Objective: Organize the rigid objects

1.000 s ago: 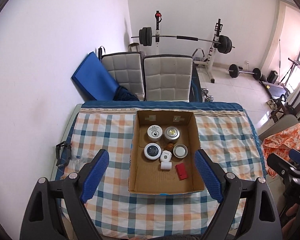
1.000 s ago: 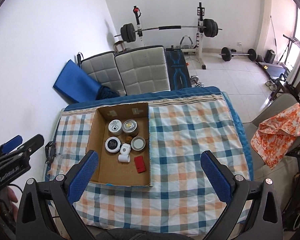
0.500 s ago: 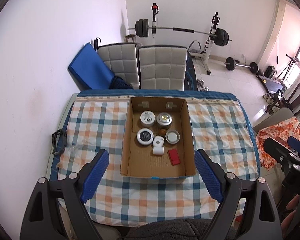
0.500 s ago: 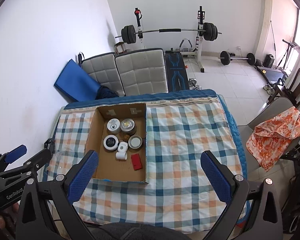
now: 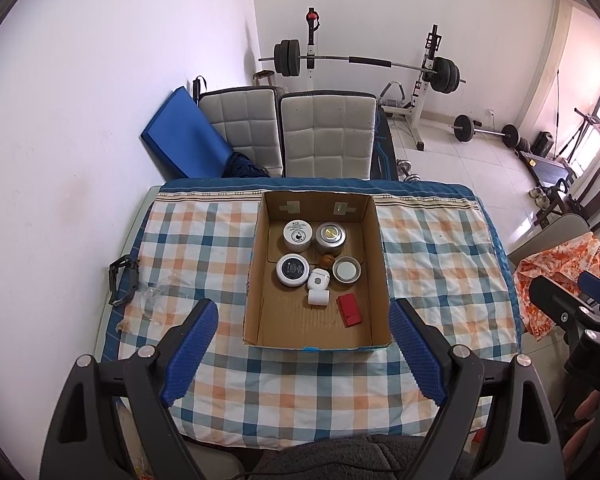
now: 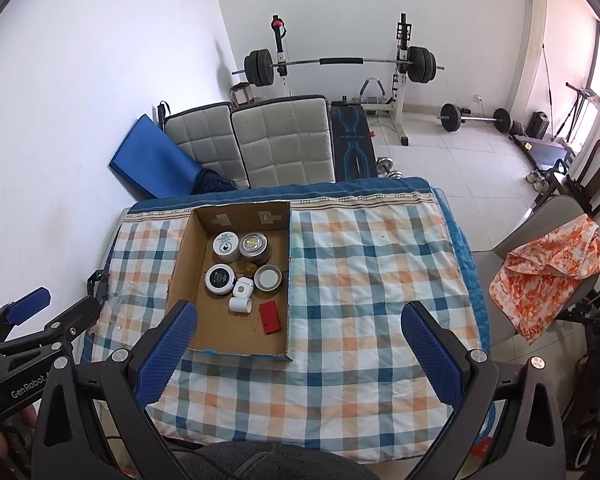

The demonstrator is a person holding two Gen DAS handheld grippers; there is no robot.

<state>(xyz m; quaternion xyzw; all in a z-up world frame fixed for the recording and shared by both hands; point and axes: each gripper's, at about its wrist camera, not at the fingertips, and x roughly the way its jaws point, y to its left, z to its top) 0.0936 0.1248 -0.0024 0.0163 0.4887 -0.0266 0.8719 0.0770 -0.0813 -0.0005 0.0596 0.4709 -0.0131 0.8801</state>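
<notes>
An open cardboard box (image 5: 376, 264) (image 6: 180, 264) sits on the checked tablecloth. Inside are several round tins and jars, among them a white-lidded tin (image 5: 297, 235) (image 6: 225, 246), a silver tin (image 5: 330, 237) (image 6: 253, 247) and a black-and-white tin (image 5: 293, 271) (image 6: 219, 279), plus a white roll (image 5: 318, 298) (image 6: 240, 304) and a red block (image 5: 349, 310) (image 6: 269, 317). My left gripper (image 5: 302, 354) is open and empty, held high over the table's near edge. My right gripper (image 6: 298, 350) is open and empty, to the right of the box.
A black strap and clear plastic wrap (image 5: 122, 280) lie at the table's left edge. Two padded chairs (image 5: 326, 136) and a blue mat (image 5: 180, 136) stand behind the table. An orange cloth (image 6: 548, 268) hangs over a chair at the right. Weights fill the back.
Both grippers have pulled back and up from the table, so the box looks smaller and farther. Both stay open. Nothing in the box has moved.
</notes>
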